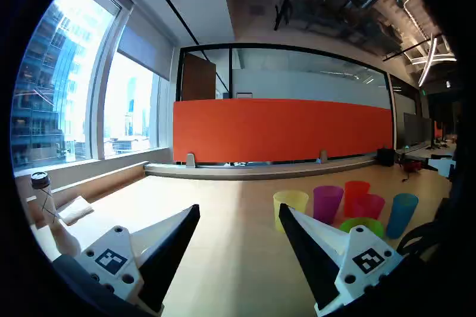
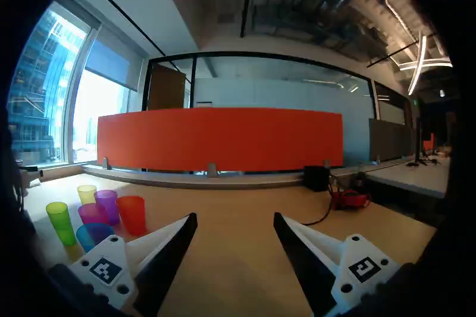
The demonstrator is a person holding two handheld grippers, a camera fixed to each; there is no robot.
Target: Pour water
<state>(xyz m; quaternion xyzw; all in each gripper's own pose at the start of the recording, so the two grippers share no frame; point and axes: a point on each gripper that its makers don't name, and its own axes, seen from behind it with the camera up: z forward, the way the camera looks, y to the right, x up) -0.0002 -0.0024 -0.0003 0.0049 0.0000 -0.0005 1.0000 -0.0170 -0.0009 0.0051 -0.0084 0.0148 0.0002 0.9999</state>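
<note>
A clear bottle [image 1: 45,198] with a dark cap stands at the far left of the wooden table [image 1: 232,257], well left of my left gripper [image 1: 238,210], which is open and holds nothing. Several coloured plastic cups cluster ahead to its right: yellow cup [image 1: 290,207], purple cup [image 1: 328,203], red cup [image 1: 356,191], green cup [image 1: 361,225], blue cup [image 1: 401,215]. In the right gripper view the same cluster sits at the left: green cup [image 2: 59,222], red cup [image 2: 132,215], blue cup [image 2: 94,234]. My right gripper [image 2: 234,219] is open and empty, to the right of the cups.
An orange partition [image 1: 279,129] runs along the table's far edge, with large windows [image 1: 59,97] on the left. A folded paper [image 1: 76,210] lies near the bottle. A black box [image 2: 316,178] and a red item with a cable [image 2: 348,200] sit at the back right.
</note>
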